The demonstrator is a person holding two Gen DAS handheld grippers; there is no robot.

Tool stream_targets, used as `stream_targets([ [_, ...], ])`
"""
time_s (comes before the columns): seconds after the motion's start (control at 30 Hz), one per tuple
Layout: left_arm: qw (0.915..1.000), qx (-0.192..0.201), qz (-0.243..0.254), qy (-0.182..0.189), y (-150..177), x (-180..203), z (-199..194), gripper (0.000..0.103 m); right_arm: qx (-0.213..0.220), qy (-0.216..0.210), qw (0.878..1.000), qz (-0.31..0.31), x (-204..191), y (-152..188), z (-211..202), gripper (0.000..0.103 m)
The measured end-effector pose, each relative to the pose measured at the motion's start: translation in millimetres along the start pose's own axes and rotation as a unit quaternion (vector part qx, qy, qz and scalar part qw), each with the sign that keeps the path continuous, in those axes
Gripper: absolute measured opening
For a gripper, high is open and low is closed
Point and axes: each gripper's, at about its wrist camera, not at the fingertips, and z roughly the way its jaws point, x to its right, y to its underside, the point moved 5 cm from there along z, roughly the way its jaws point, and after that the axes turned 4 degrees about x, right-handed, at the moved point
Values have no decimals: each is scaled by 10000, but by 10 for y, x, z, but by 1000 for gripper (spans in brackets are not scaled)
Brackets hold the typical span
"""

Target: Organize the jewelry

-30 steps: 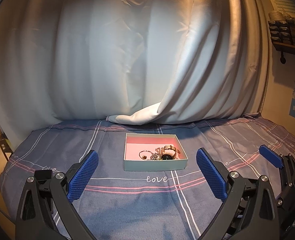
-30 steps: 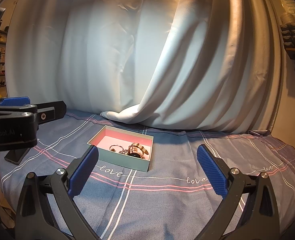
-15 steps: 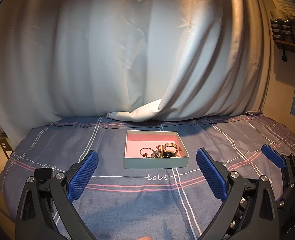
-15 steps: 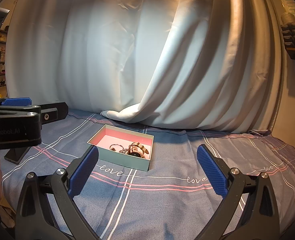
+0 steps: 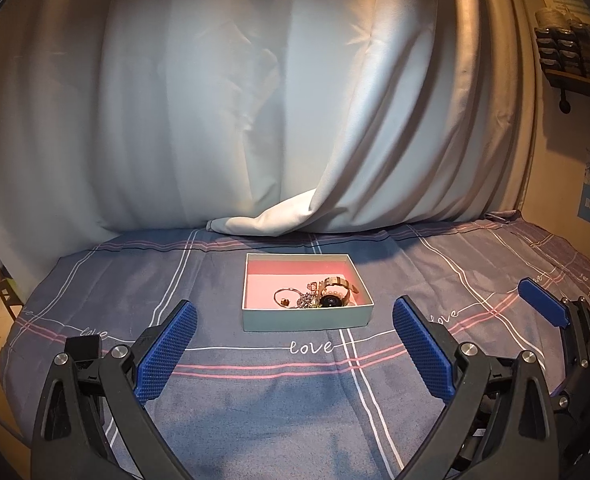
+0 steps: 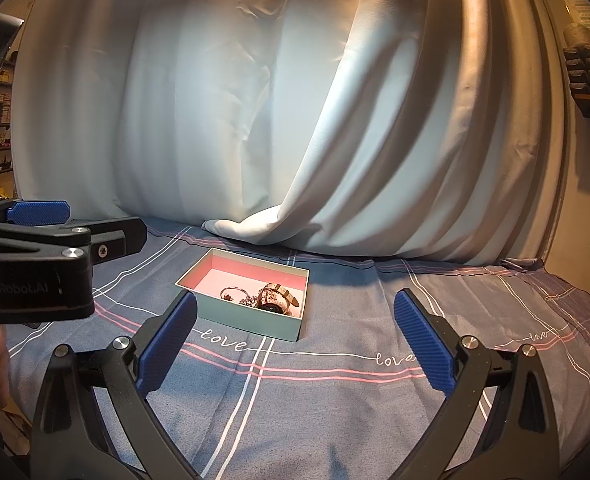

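Currently the box (image 5: 307, 318) sits mid-bed (image 5: 255, 408), toward the curtain (image 5: 255, 120) edge, on the plaid sheet. Its jewelry (image 5: 315, 298) is heaped in the near right corner: a watch (image 5: 333, 294), a ring (image 5: 285, 295) and a tangled chain (image 5: 307, 301). Both tools hang short of it, holding nothing; the left tool (image 5: 293, 350) and the right tool (image 6: 295, 346) each have their jaws spread wide. Likely these pieces are light, hard and slippery, and the chain limp and snag-prone. Pinching the watch by its strap and the ring across its band seems safest.
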Motion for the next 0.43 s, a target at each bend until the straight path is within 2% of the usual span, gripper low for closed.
stream_targets([
  [0.23,9998,13,43,-203,19,-3,9,97,-17,-20,10000,-7,11,10,20,97],
  [0.33,9998,-60,126,-137,27,22,29,97,-40,-20,10000,-6,15,8,31,97],
  [0.43,9996,-8,162,-225,32,26,25,97,-50,-27,10000,-32,7,10,28,97],
])
